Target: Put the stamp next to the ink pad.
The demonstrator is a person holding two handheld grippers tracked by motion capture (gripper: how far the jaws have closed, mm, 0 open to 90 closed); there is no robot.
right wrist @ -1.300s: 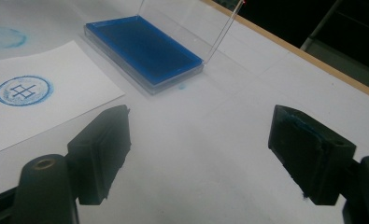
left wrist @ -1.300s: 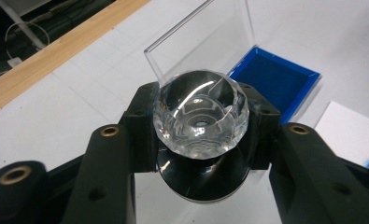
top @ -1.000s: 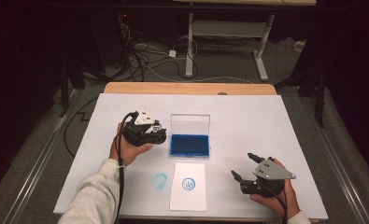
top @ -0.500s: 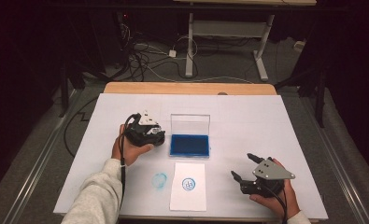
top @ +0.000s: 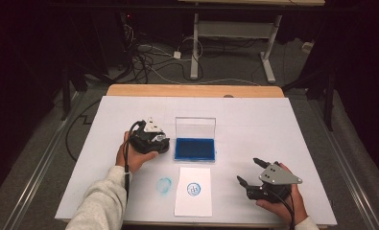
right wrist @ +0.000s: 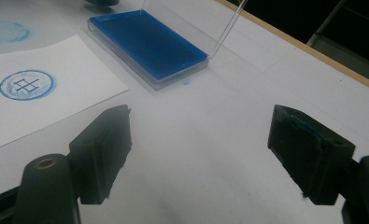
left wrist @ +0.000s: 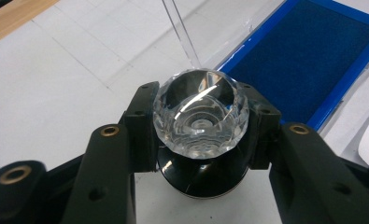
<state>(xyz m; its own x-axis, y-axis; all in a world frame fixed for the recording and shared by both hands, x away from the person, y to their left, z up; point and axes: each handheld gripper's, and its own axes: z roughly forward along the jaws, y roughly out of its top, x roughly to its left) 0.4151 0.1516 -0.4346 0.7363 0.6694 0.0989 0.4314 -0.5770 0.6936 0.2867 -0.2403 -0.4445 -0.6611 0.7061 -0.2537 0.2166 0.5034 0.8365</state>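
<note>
While the left gripper (left wrist: 198,135) clamps one stamp (left wrist: 201,112) between its two black jaws, that stamp sits just left of the ink pad, close above the white table cover. Its faceted clear knob faces the left gripper view's camera, and a dark round base shows below the knob, between the jaw arms. From the high view the left gripper (top: 151,139) lies just beside the left edge of the single ink pad (top: 195,148), with the person's left hand (top: 134,155) wrapped around it and a pale sleeve (top: 100,203) running in from the bottom edge.

One ink pad is on the table: a shallow clear case with a blue pad inside and its clear lid (top: 195,127) standing upright along the far edge. Near of it lies one white sheet of paper (top: 193,191), and one round blue stamp print (top: 193,189) sits on that sheet. A second blue mark, a smudged ring (top: 164,185), lies directly on the table cover (top: 254,120) just left of the paper, which makes two blue marks in all.

One more gripper is at work: the right gripper (top: 250,173), held in the right hand (top: 285,199) near the table's near right corner, well apart from the ink pad. Its two jaws stand wide with nothing between them, and the right gripper view shows bare white cover in the gap. Traces of blue ink show on the right-hand pad (right wrist: 308,140) there.
</note>
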